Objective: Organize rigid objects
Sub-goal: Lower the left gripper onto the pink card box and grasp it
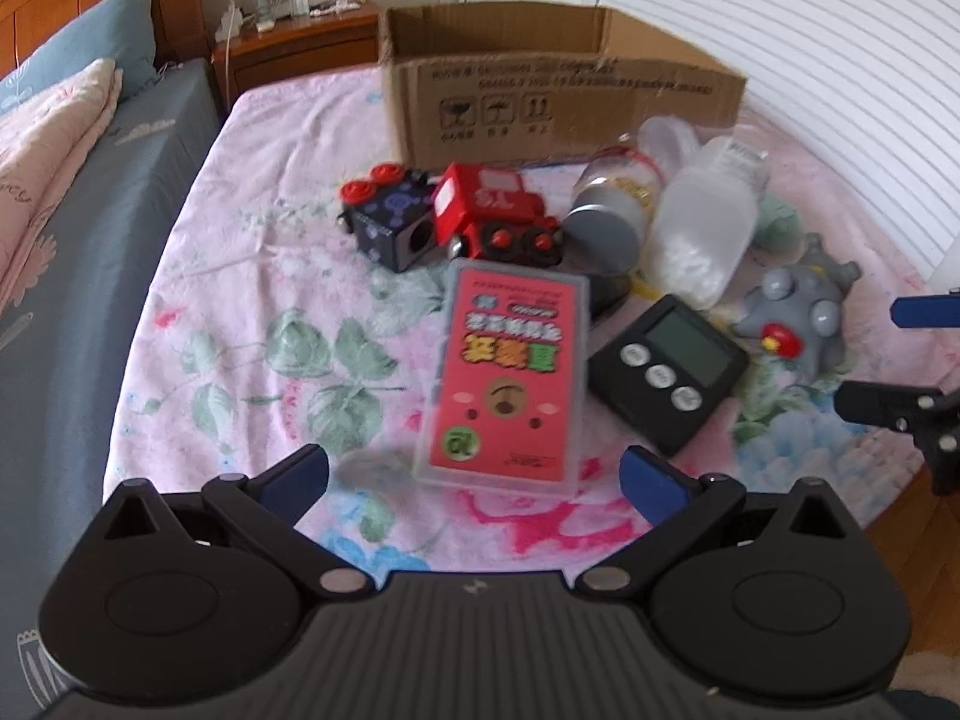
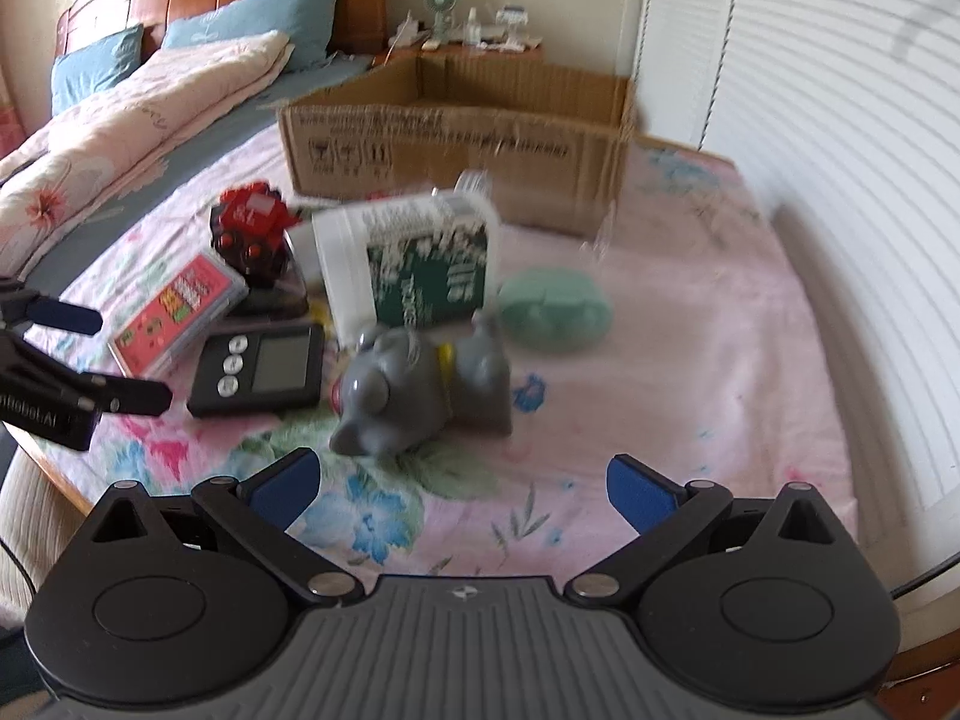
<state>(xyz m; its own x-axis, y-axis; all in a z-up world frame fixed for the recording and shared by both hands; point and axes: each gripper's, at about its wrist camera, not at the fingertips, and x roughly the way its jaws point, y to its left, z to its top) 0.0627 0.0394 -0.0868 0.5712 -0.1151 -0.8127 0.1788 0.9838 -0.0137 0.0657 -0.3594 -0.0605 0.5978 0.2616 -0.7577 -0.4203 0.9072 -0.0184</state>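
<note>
Nothing packed yet: box (image 1: 564,90) looks empty; card case (image 1: 507,372), timer (image 1: 669,369), trains (image 1: 456,216), bottles (image 1: 702,228) and grey toy (image 2: 414,390) lie on the bed before it. Left gripper (image 1: 474,480) and right gripper (image 2: 462,483) both gape wide, holding nothing

In front of the one cardboard box (image 1: 558,102) lie two toy train cars (image 1: 492,216), two plastic bottles (image 1: 702,228), one card case (image 1: 510,372), one black timer (image 1: 669,372), one grey toy (image 2: 420,390) and one green case (image 2: 555,309).
</note>
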